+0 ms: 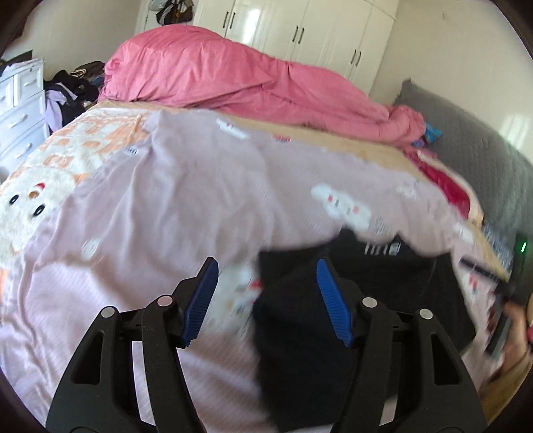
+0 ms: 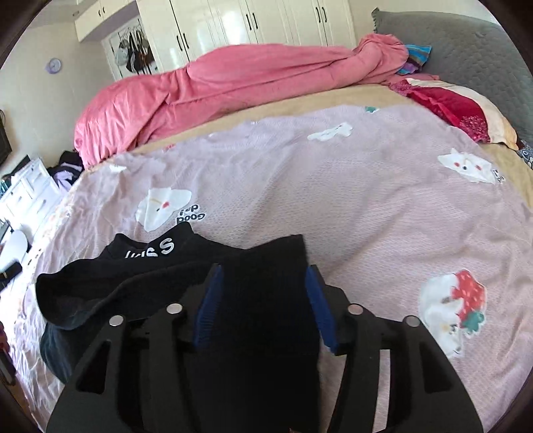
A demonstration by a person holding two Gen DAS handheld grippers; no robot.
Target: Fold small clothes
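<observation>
The left wrist view is motion-blurred. The left gripper (image 1: 266,299) has its jaws apart over the lilac sheet (image 1: 166,200), gripping nothing; the black garment (image 1: 299,316) lies beside and under its right finger. Only the right wrist view shows the garment's white lettering (image 2: 156,249). The right gripper (image 2: 263,299) stands apart, a fold of the garment between the pads; contact cannot be told.

My room is bright with daylight. The white wardrobe doors (image 2: 233,23) shine with glare. The picture from my left tool looks smeared, and the pink sheet (image 1: 200,200) and black cloth (image 1: 383,283) are fuzzy there. My right tool's picture is sharper. Both pictures bend round, with dark corners. Shadows are soft.
</observation>
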